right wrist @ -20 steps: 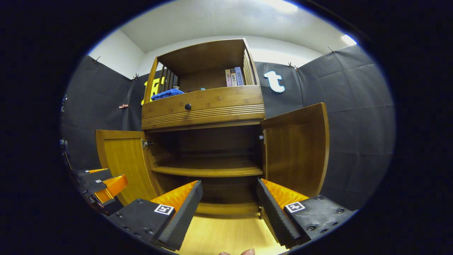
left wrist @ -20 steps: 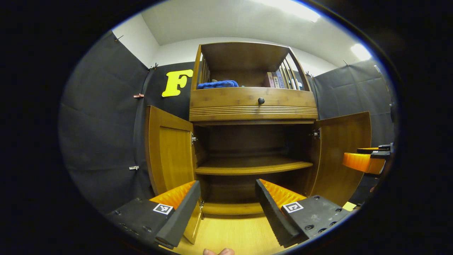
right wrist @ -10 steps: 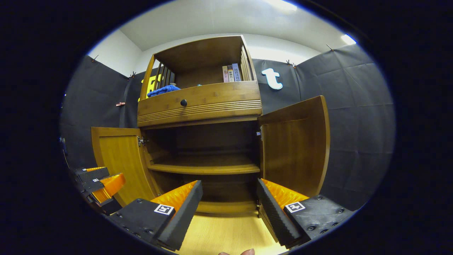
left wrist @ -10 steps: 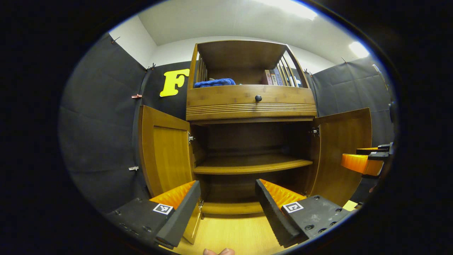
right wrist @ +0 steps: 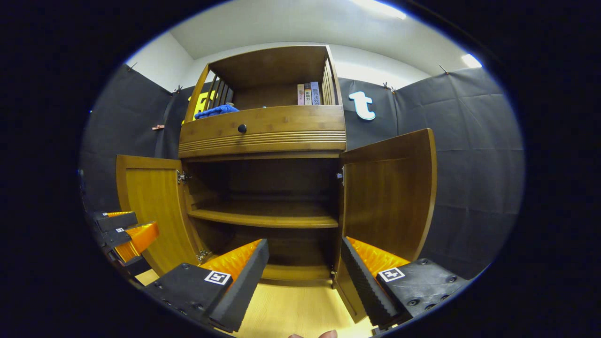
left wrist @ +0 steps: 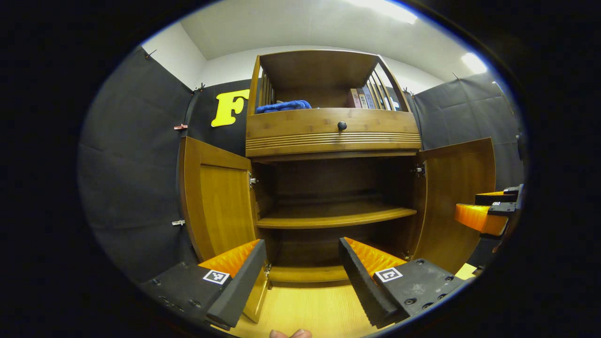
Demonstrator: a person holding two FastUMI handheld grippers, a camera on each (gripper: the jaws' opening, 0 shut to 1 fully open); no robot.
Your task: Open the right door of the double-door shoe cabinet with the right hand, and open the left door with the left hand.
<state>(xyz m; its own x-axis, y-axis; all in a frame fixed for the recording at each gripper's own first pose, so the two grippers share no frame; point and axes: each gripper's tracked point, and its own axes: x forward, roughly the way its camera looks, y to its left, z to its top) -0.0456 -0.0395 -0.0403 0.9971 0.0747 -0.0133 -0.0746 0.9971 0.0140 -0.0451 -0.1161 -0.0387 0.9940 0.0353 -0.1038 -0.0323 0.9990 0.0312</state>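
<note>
Your left gripper (left wrist: 300,277) and right gripper (right wrist: 303,277) both have fingers spread wide, holding nothing. Past them the cabinet (left wrist: 331,136) stands with left door (left wrist: 216,206) and right door (right wrist: 387,192) swung out, each nearest its own hand; looks done.

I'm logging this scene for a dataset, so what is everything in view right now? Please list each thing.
shoe cabinet: one, brown wood, middle, against the booth wall
left door: one, wood, swung open
right door: one, wood, swung open
inner shelf: one, wood, bare
drawer knob: one, dark, on the drawer front
blue cloth: one, top compartment, left
books: several, upright, top compartment, right
floor: light wood
left gripper: open, holding nothing
right gripper: open, holding nothing
</note>
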